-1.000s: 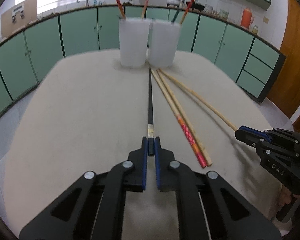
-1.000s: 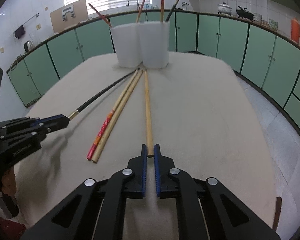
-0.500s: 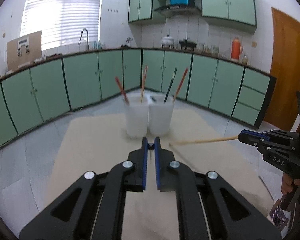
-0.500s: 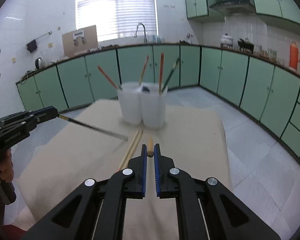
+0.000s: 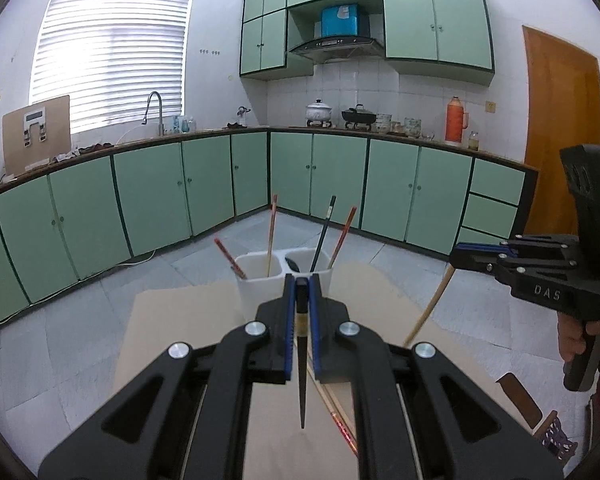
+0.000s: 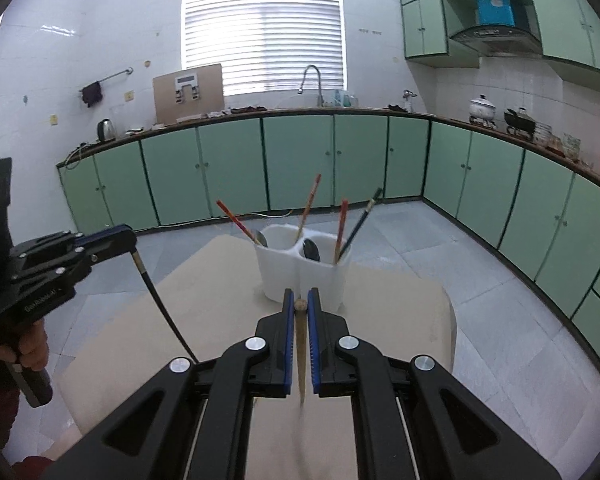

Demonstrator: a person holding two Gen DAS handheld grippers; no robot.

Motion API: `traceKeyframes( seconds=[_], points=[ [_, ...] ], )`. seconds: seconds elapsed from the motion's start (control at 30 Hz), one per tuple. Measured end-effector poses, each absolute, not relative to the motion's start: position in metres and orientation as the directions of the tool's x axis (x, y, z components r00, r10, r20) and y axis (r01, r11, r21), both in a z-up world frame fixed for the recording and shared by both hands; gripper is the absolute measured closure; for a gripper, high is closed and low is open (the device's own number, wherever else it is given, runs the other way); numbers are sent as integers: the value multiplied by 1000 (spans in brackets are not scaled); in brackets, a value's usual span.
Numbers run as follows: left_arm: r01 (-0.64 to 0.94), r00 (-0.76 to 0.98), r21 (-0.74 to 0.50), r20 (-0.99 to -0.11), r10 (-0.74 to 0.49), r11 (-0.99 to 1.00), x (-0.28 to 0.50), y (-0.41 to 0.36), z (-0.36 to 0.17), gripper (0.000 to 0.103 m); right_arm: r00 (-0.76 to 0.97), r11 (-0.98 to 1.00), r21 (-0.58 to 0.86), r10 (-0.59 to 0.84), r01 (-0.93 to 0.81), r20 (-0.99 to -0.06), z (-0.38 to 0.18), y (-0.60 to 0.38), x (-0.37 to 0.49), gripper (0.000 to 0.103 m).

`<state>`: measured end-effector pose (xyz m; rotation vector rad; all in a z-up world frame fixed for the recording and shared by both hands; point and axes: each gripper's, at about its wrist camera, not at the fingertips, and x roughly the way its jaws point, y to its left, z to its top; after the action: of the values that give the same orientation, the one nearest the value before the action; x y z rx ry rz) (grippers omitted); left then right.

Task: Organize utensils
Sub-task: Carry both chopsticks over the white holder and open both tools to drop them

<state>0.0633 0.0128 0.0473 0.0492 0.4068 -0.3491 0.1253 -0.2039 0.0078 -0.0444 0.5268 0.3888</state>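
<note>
My left gripper [image 5: 301, 280] is shut on the top end of a black chopstick [image 5: 302, 384], which hangs tip down over the beige table [image 5: 172, 320]. My right gripper [image 6: 300, 298] is shut on a wooden chopstick [image 6: 301, 356] that also hangs down. Each gripper shows in the other's view: the right gripper [image 5: 462, 254] with its wooden chopstick [image 5: 428, 312], the left gripper [image 6: 120, 238] with its black chopstick [image 6: 160, 304]. Ahead stands a white two-compartment holder [image 6: 304, 276] [image 5: 256, 284] with several chopsticks and spoons in it. Two chopsticks [image 5: 338, 420] lie on the table.
Green cabinets line the walls behind the table, and a wooden door [image 5: 560, 128] is at the right. A chair back [image 5: 516, 396] stands by the table's right edge. A person's hand [image 6: 28, 352] grips the left handle.
Both grippers have risen well above the table, each lifting its chopstick off the surface. The chopsticks have swung from lying flat to hanging tip down.
</note>
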Motion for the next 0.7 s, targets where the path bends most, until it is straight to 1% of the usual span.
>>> traceKeyframes(
  seconds=[0.17, 0.43, 0.5, 0.7],
  points=[
    [346, 872, -25, -359, -332, 938, 72, 16, 65, 97, 796, 914, 44, 373, -402, -476, 29, -203, 134, 96],
    [339, 915, 1, -232, -330, 941, 109, 7, 119, 97, 846, 912, 43, 394, -407, -359, 92, -201, 175, 96],
    [327, 924, 10, -212, -318, 945, 123, 3, 128, 97, 858, 916, 40, 388, -399, -336, 102, -199, 188, 96],
    [283, 945, 5, -172, -278, 959, 172, -7, 142, 97, 887, 932, 19, 351, -363, -298, 115, -190, 233, 96]
  ],
)
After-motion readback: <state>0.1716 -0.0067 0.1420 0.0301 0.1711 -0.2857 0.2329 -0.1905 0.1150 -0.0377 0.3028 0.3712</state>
